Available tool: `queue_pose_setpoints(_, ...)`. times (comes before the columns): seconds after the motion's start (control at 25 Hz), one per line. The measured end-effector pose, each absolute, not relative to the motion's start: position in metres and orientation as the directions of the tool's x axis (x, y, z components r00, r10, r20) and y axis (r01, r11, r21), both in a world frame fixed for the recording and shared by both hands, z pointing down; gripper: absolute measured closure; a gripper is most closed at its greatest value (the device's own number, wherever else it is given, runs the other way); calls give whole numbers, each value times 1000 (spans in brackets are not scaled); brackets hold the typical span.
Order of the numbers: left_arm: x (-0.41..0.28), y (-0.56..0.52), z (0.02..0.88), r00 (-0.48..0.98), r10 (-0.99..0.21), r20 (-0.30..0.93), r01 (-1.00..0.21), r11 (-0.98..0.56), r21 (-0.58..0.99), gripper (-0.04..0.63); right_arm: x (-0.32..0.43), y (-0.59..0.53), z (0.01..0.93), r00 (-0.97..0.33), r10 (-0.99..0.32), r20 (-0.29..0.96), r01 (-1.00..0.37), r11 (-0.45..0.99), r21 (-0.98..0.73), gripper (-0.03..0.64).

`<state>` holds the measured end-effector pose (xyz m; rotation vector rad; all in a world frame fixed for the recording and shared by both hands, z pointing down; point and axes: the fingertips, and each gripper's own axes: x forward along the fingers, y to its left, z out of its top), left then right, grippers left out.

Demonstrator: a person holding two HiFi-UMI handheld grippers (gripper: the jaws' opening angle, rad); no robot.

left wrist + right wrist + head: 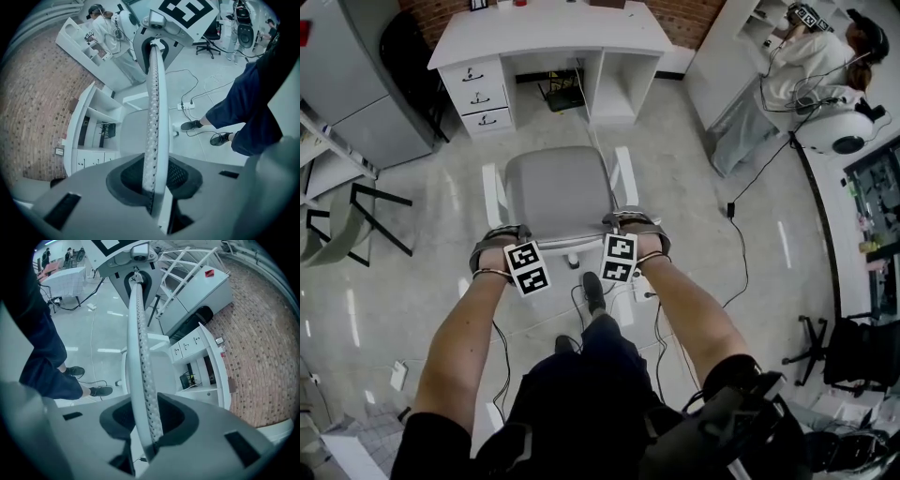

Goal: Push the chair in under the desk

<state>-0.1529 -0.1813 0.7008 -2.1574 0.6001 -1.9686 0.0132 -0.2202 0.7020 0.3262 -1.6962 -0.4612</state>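
Observation:
A chair with a grey seat [558, 192] and white armrests faces the white desk [548, 37], a stretch of floor away from its kneehole. My left gripper [500, 236] and right gripper [630, 221] sit on the top rim of the backrest, one near each end. In the left gripper view the white, mesh-lined backrest rim [155, 117] runs between the jaws of the left gripper [152, 187], which are shut on it. The right gripper view shows the same rim [139, 348] clamped in the right gripper [150, 427]. The desk appears beyond the seat in both [79, 136] [213, 366].
A black device [565, 94] sits in the desk's kneehole. Cables and a power strip [642, 291] lie on the floor by my feet [593, 291]. A dark-framed chair [356, 220] and grey cabinet [356, 84] stand left. A person [811, 66] works at white shelves, back right.

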Motion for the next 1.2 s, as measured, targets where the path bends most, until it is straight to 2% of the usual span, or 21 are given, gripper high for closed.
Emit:
queue_pose_setpoints(0.44, -163, -251, 709, 30, -398, 917, -155, -908, -389, 569, -1, -294, 706, -189, -404, 895, 152, 888, 434, 544)
queue_pose_setpoints(1.2, -160, -337, 719, -49, -376, 925, -170, -910, -379, 574, 7, -373, 709, -226, -352, 908, 210, 893, 398, 569)
